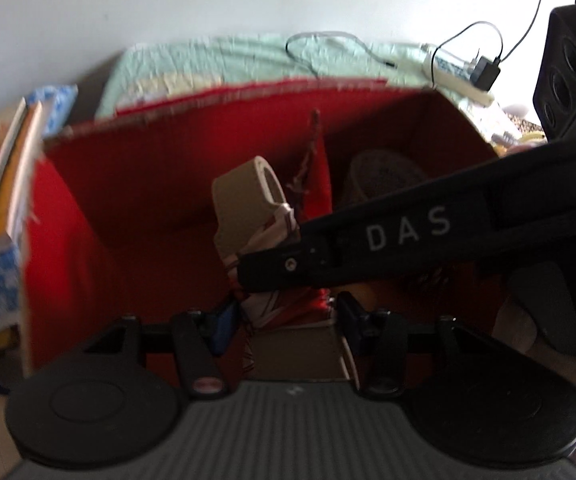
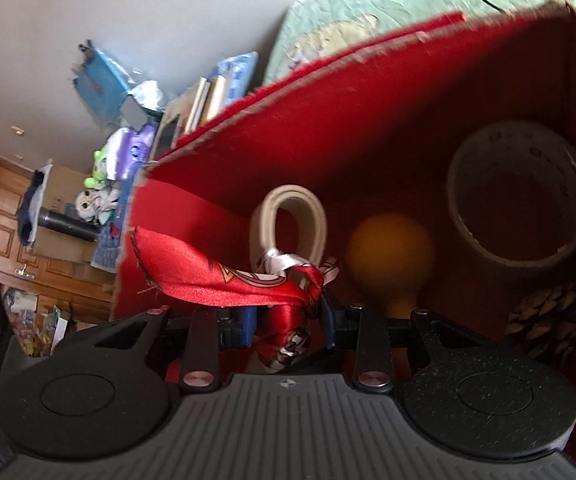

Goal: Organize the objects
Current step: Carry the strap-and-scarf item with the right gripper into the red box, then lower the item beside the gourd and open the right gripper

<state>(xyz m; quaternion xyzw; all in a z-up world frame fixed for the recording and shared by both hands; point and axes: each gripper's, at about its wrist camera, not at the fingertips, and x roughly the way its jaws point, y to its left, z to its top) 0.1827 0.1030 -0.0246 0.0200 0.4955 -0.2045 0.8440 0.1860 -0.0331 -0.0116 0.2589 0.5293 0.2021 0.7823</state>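
Observation:
An open red box (image 1: 147, 168) fills both views. A red and white satin cloth (image 2: 215, 280) is tied through a small beige tape roll (image 2: 261, 228), which stands on edge in the box (image 2: 328, 120). My right gripper (image 2: 288, 322) is shut on the bunched cloth just below the knot. In the left wrist view its black finger (image 1: 328, 248) reaches in from the right over the cloth (image 1: 279, 304), just in front of the tape roll (image 1: 239, 192). My left gripper (image 1: 288, 318) is shut on the lower part of the cloth at the box's near side.
Deeper in the box lie an orange ball (image 2: 388, 256), a large tape roll (image 2: 528, 264) and a pine cone (image 2: 544, 316). Stacked books (image 1: 3, 168) stand left of the box, a pale green bedsheet (image 1: 227, 60) with a charger (image 1: 484, 72) behind it, a black speaker (image 1: 572, 72) at right.

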